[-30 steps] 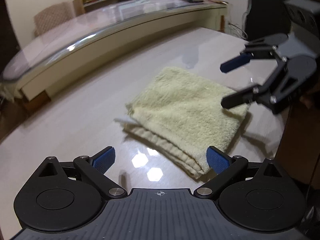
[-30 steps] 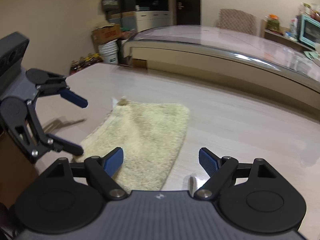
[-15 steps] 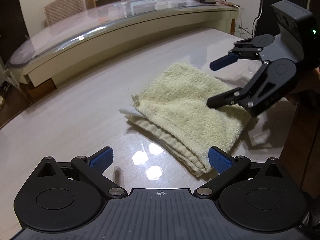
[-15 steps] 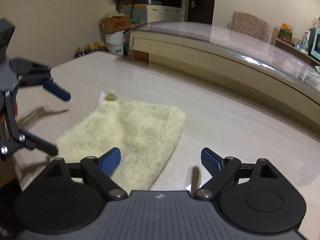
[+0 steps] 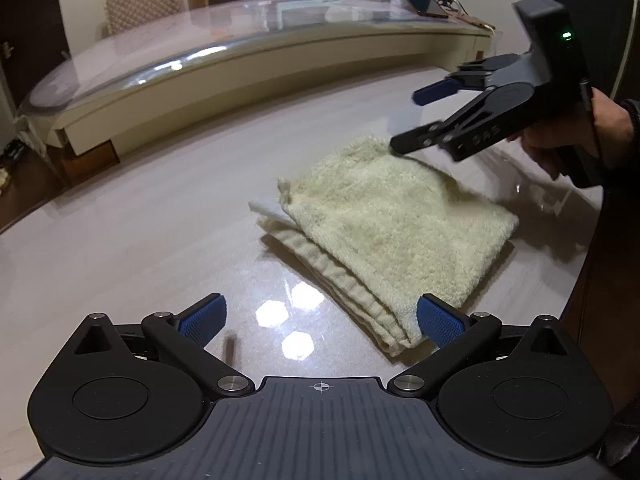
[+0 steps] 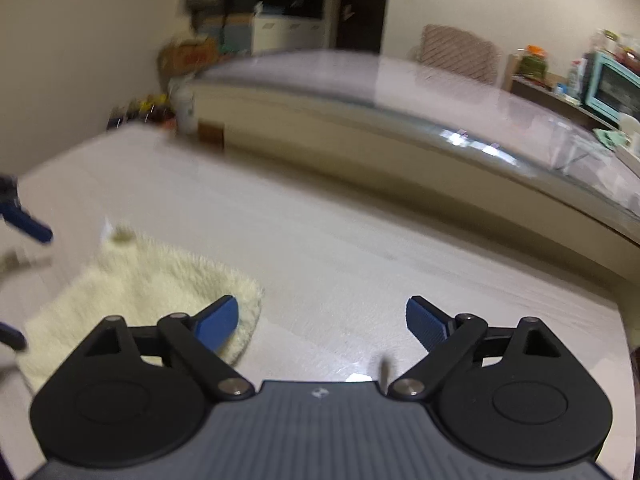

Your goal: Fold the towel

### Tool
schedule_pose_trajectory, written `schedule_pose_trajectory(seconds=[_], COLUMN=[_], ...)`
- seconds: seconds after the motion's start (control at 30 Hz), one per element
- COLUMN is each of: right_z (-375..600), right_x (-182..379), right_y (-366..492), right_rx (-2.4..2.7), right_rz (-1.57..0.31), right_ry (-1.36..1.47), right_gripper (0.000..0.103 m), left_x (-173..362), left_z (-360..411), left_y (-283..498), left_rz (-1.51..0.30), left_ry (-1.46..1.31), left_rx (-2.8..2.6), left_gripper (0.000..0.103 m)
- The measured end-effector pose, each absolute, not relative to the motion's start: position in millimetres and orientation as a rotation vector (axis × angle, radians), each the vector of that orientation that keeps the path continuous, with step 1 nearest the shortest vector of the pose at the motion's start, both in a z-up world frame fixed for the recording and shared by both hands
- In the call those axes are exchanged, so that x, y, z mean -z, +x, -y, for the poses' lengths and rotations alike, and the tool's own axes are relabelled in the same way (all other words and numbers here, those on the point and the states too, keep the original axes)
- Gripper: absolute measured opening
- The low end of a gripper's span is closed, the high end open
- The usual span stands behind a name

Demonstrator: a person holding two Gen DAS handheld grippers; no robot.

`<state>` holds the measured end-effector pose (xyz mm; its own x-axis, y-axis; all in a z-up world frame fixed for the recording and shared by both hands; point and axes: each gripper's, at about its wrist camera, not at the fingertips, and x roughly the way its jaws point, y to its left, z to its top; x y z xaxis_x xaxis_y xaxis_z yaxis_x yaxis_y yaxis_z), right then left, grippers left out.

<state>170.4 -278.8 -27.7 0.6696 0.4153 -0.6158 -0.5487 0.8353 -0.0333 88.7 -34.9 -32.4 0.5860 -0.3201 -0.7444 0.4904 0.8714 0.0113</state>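
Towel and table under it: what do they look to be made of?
Towel: pale yellow terry cloth, probably cotton; it shows a fuzzy looped pile and a flatter ribbed band along the folded edge.
Table: hard, glossy, light beige with faint streaks, mirroring hexagonal lamps. It could be polished stone or a lacquered laminate; the look does not settle which.

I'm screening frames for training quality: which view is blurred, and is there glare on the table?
The right wrist view is motion-blurred throughout; the towel and background look smeared. The left wrist view is mostly sharp, with only the right gripper slightly blurred. Hexagonal lamp reflections glare on the glossy table beside the towel's near edge, and fisheye distortion curves the far counter.
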Motion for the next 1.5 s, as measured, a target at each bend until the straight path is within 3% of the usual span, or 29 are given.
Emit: schedule_pose_trajectory(seconds=[0.13, 0.63, 1.5], right_z=[290.3, 288.5, 281.9], right_x=[2.6, -5.3, -13.4], right_y=[127.5, -6.5, -49.4], right_rx=[-0.559, -0.487, -0.368], right_rz=[-0.613, -0.728, -0.697], right_ry=[-0.146, -0.032, 0.018], right_gripper=[0.103, 0.103, 0.103], left_x=[23.5, 22.4, 2.3], left_z=[35.5, 29.3, 30.4], left_y=[80.8, 20.9, -24.6], left_rz=[-0.802, -0.786, -0.72], left_ry=[0.21, 0.074, -0.001], left_rx=[0.437, 0.29, 0.136], left_gripper=[0.103, 0.103, 0.103])
